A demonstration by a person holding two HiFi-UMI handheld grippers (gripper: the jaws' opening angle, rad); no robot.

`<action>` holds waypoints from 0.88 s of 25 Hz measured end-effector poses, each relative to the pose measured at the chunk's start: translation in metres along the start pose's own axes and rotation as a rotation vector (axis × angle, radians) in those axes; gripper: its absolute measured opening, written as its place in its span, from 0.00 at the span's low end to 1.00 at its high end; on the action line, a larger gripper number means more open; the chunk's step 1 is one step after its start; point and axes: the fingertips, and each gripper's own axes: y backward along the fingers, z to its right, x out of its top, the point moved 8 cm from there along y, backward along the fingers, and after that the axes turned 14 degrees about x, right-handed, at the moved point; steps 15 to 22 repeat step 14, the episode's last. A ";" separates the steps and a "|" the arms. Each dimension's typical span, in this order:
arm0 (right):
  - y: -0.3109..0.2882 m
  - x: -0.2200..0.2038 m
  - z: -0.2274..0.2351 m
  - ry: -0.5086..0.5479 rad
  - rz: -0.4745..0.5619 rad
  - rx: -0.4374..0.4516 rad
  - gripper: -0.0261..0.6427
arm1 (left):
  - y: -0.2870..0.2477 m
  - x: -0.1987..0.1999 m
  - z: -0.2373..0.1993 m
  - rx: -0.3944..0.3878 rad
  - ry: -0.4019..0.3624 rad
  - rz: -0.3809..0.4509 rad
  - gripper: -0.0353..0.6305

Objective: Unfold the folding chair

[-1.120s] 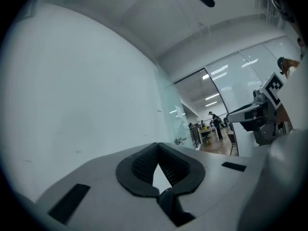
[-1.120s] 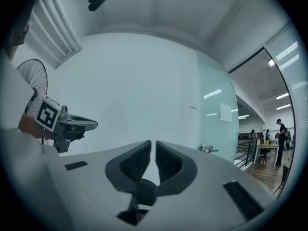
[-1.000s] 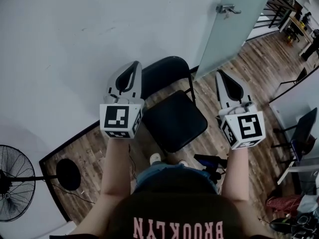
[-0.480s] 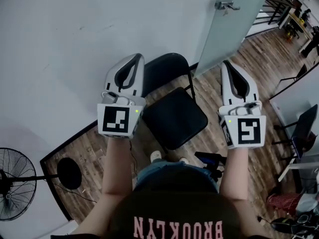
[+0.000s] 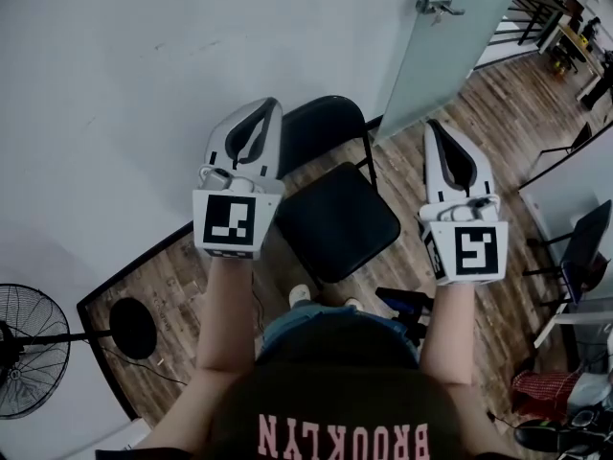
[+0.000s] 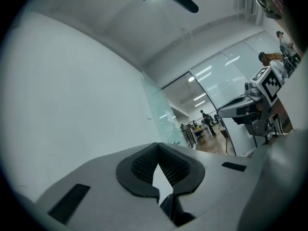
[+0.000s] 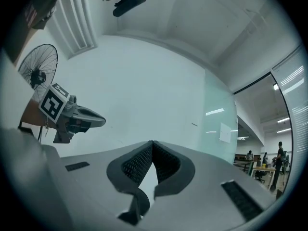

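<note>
Between the left gripper [image 5: 272, 105] and right gripper [image 5: 434, 125], the black padded, metal-framed folding chair [image 5: 337, 220] stands on the wooden plank floor [image 5: 168, 276], seat lowered flat. Unfolding is judged complete, with no step left. Both grippers' jaws are together, empty, and clear of the chair.

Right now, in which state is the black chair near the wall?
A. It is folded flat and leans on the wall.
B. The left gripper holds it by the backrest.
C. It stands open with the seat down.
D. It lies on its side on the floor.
C: in the head view the chair stands with its seat flat in front of the backrest, and the left gripper and right gripper are shut on nothing.
</note>
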 end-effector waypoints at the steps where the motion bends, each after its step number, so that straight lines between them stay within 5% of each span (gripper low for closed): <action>1: 0.001 0.000 -0.001 0.001 0.001 0.005 0.04 | 0.001 -0.001 0.000 0.006 -0.001 -0.003 0.06; 22: 0.000 -0.005 -0.003 0.011 -0.017 0.011 0.04 | -0.001 -0.008 -0.008 0.034 0.032 -0.026 0.06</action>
